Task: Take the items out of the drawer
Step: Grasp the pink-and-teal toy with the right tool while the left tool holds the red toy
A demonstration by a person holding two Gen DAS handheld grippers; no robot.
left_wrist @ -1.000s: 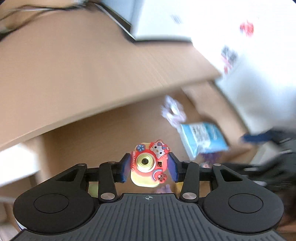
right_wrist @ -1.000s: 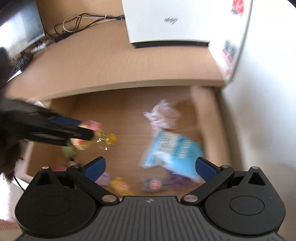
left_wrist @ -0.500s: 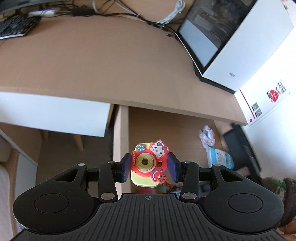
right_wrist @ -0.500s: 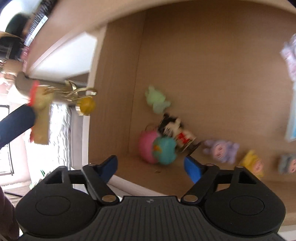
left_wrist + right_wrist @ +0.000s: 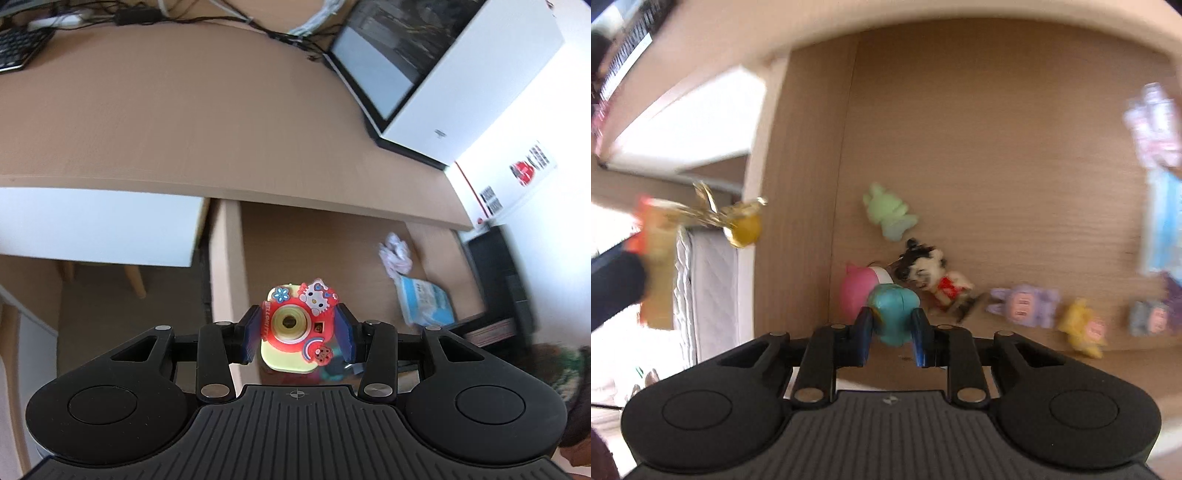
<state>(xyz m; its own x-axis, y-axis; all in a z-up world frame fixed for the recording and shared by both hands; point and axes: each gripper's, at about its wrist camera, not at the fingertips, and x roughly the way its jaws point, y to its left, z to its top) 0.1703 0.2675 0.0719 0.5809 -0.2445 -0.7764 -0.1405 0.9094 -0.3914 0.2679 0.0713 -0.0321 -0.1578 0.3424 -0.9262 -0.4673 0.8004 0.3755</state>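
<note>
So our left gripper (image 5: 295,334) has the little red and yellow toy camera with cartoon cat stickers (image 5: 295,328) pinched between its blue pads, held up in the air over the left wall of the open light-wood drawer (image 5: 225,258), below the front edge of the tan wooden worktop (image 5: 184,110).

Our right gripper (image 5: 892,332) is down in the drawer's near left corner. Its jaws have just been closing in, and now they sit narrow around a small teal rubbery figure (image 5: 892,310). The frame is blurry, but the pads look like they're pressing its sides, so we'd call that a grip. Touching the teal one on its left is a pink round toy (image 5: 857,291). Just beside it on the right lies a dark-haired doll with a red bow (image 5: 931,277), and a pale green figure (image 5: 888,214) sits a bit further back.

Along the drawer's near edge we also see a lilac figure (image 5: 1023,304), a yellow one (image 5: 1082,328) and a greyish-blue one (image 5: 1148,317). Over on the right side is a light blue packet (image 5: 424,301) with a crumpled white wrapper (image 5: 395,254) behind it.

Up on the worktop there's a white box-shaped computer case with a glass side (image 5: 443,74) and a tangle of cables (image 5: 258,18).
</note>
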